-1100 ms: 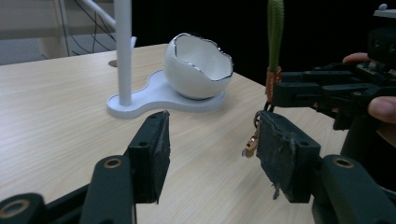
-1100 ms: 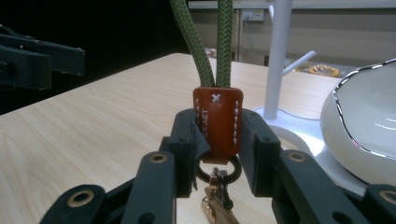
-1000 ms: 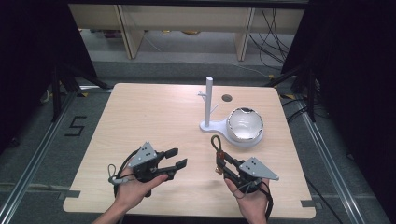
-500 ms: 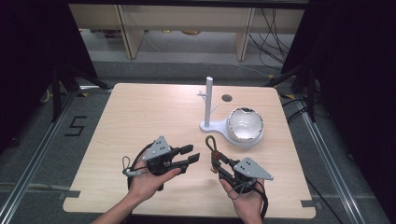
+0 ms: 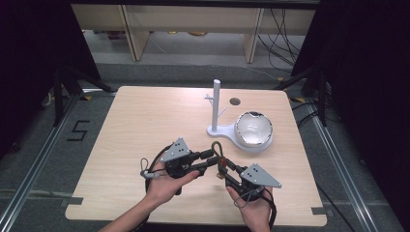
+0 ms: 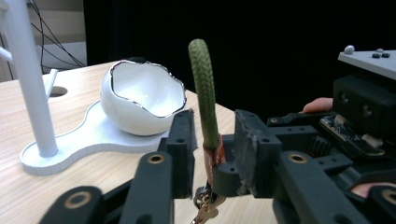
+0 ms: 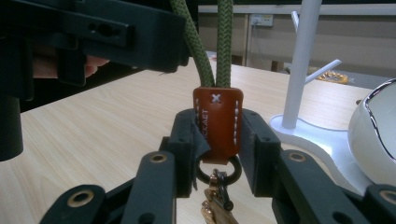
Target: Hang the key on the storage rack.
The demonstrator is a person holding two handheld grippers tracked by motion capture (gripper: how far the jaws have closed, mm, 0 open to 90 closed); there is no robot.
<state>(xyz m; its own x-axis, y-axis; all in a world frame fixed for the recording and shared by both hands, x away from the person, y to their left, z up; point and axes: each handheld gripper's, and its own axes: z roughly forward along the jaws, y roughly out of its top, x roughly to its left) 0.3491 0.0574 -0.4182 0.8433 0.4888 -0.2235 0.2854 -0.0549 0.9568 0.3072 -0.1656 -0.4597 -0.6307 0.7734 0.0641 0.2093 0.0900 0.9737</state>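
- In the high view, the left gripper (image 5: 212, 158) and the right gripper (image 5: 221, 170) meet over the near part of the worktop (image 5: 145, 121), and between them a green cord loop (image 5: 216, 147) stands up.
- The right gripper view shows what the high view cannot: the right gripper (image 7: 217, 140) is clenched on the brown leather tab (image 7: 218, 123) of the keychain, with its 2 pads pressed on the tab's sides.
- Under the tab, a dark ring (image 7: 217, 173) and a gold clasp (image 7: 215, 198) hang down.
- In the left gripper view, the cord loop (image 6: 204, 91) stands upright between the jaws of the left gripper (image 6: 214, 140). Its jaws have just been closing, but gaps remain on both sides of the cord, so it is still released.
- The same view shows the broken-egg form of the white bowl (image 6: 142, 98) on the white stand (image 6: 88, 142), beside the post (image 6: 28, 79).
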